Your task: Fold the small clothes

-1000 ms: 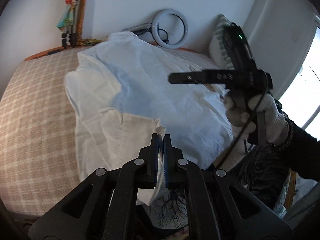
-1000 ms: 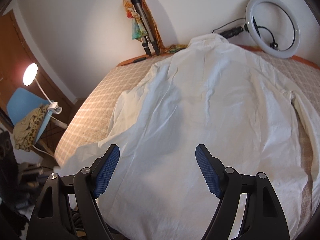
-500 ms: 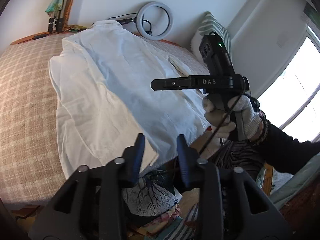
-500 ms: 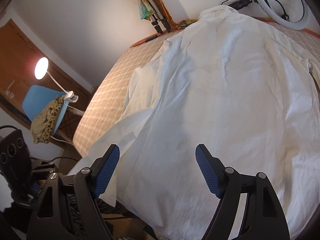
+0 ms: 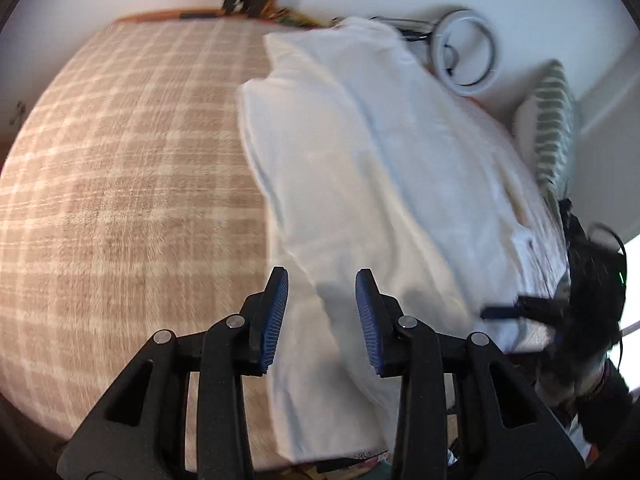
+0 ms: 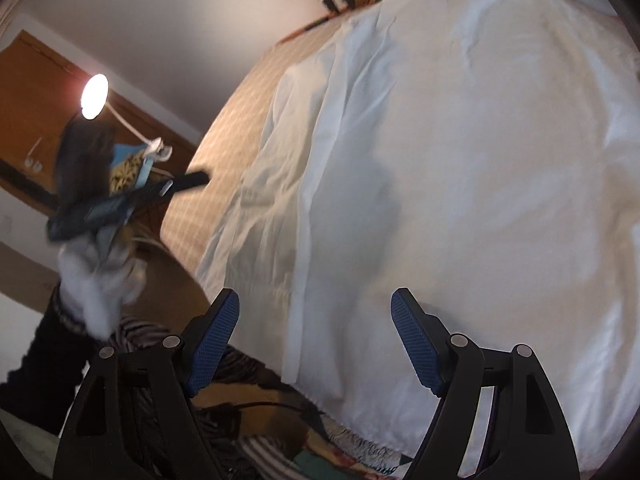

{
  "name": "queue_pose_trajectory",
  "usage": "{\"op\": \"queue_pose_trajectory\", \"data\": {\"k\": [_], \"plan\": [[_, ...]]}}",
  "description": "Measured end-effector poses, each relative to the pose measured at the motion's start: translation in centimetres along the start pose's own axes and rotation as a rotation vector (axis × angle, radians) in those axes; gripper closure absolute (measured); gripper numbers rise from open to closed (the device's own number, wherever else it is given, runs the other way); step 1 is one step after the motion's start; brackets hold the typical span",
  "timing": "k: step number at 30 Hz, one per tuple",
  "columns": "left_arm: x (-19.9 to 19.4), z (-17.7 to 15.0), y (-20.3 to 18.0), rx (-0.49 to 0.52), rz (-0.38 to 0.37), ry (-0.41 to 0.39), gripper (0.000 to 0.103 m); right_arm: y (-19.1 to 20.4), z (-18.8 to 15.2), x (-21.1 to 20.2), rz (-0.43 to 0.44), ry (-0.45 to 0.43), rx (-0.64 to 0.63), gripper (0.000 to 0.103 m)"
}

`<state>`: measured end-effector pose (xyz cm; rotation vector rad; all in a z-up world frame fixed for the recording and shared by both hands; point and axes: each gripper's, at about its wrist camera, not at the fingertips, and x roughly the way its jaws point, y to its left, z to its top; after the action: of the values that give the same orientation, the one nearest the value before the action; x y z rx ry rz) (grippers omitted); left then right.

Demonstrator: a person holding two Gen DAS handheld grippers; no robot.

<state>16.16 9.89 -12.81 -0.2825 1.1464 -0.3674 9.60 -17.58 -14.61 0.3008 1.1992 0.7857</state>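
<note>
Overhead, two gaping tools, left tool, right tool, one white shirt

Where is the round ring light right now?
In the left wrist view the ring light leans against the wall at the far end of the bed, just right of the white shirt collar and left of the striped pillow.

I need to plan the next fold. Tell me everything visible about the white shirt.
The white shirt is thin, wrinkled woven fabric, spread flat, apparently back side up, on the plaid bedspread. Collar end lies far, by the ring light; hem reaches the near bed edge. Its left side is folded inward. Neither open claw touches it.
</note>
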Motion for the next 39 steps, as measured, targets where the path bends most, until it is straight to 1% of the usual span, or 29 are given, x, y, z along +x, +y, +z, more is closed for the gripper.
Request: {"op": "queue_pose_trajectory", "data": {"k": [1,2,4,6,7,8,9,10,11,12,13,15,16,17,18,19,21,23,24,25,26,28,30,32,35,36,38,39], "plan": [[0.7,0.5,0.7,-0.023,0.0,0.01,0.069,0.2,-0.1,0.7,0.001,0.018,-0.009,0.027],[1.3,0.9,1.3,-0.047,-0.007,0.015,0.069,0.5,-0.2,1.1,-0.006,0.028,-0.021,0.033],[2.3,1.6,1.8,-0.066,-0.018,0.028,0.069,0.9,-0.1,1.8,-0.02,0.047,-0.045,0.039],[3.2,2.1,2.3,-0.074,-0.016,0.038,0.069,1.2,0.0,2.1,-0.017,0.049,-0.056,0.042],[3.5,2.3,2.5,-0.085,-0.02,0.04,0.071,1.1,0.1,2.2,-0.012,0.052,-0.056,0.051],[3.8,2.6,2.8,-0.097,-0.022,0.039,0.076,1.0,0.1,2.3,-0.001,0.059,-0.05,0.066],[3.9,2.5,3.0,-0.108,-0.022,0.035,0.087,0.9,0.2,2.6,0.014,0.071,-0.039,0.073],[3.9,2.6,3.1,-0.115,-0.021,0.028,0.091,0.8,0.2,2.9,0.03,0.085,-0.026,0.089],[3.9,2.8,3.1,-0.121,-0.022,0.016,0.093,0.6,0.1,3.4,0.055,0.105,-0.009,0.096],[3.9,3.1,3.2,-0.122,-0.023,0.007,0.098,0.5,0.0,3.8,0.069,0.121,0.005,0.096],[3.9,3.4,3.3,-0.12,-0.021,-0.002,0.098,0.7,0.0,3.8,0.079,0.128,0.011,0.096],[3.7,3.8,3.3,-0.117,0.029,-0.038,0.098,0.9,-0.1,4.1,0.098,0.137,0.012,0.096],[3.8,4.3,3.4,-0.121,0.046,-0.039,0.092,0.9,-0.1,4.0,0.097,0.137,0.007,0.096],[4.2,4.7,3.7,-0.138,0.058,-0.023,0.084,0.8,0.0,3.9,0.098,0.137,0.007,0.096],[4.5,5.1,4.0,-0.159,0.047,-0.012,0.071,0.7,0.0,3.9,0.101,0.138,0.011,0.096],[4.5,5.3,4.3,-0.183,0.02,-0.033,0.069,0.5,0.0,3.9,0.105,0.138,0.018,0.096],[4.9,6.0,4.6,-0.194,0.036,-0.044,0.069,0.3,0.0,4.0,0.118,0.14,0.037,0.096],[5.2,6.8,4.7,-0.203,0.027,-0.064,0.07,0.2,0.0,4.0,0.125,0.141,0.048,0.096],[5.3,7.0,4.7,-0.205,0.026,-0.07,0.072,0.2,0.0,3.9,0.126,0.141,0.052,0.096],[5.5,7.3,4.5,-0.194,0.03,-0.07,0.102,0.0,0.0,3.8,0.128,0.146,0.056,0.096],[5.7,7.6,4.3,-0.184,0.044,-0.061,0.102,0.0,0.0,3.8,0.129,0.146,0.057,0.096],[5.6,7.9,3.6,-0.159,0.067,-0.069,0.103,0.4,-0.1,3.9,0.131,0.143,0.047,0.094],[5.2,8.7,2.9,-0.136,0.073,-0.071,0.103,0.5,-0.1,3.8,0.151,0.148,0.045,0.096],[4.2,9.4,2.3,-0.118,0.08,-0.095,0.103,0.6,-0.2,3.8,0.219,0.146,0.079,0.099],[2.6,10.6,1.9,-0.109,0.095,-0.145,0.103,0.1,0.2,3.6,0.359,0.125,0.181,0.099],[2.3,11.0,1.9,-0.112,0.097,-0.156,0.103,0.0,0.4,3.7,0.391,0.117,0.208,0.099],[2.2,11.8,2.1,-0.123,0.091,-0.172,0.103,-0.3,0.7,4.3,0.423,0.105,0.25,0.099],[2.4,12.0,2.2,-0.123,0.1,-0.174,0.103,-0.4,0.8,4.7,0.399,0.107,0.253,0.099]]}}
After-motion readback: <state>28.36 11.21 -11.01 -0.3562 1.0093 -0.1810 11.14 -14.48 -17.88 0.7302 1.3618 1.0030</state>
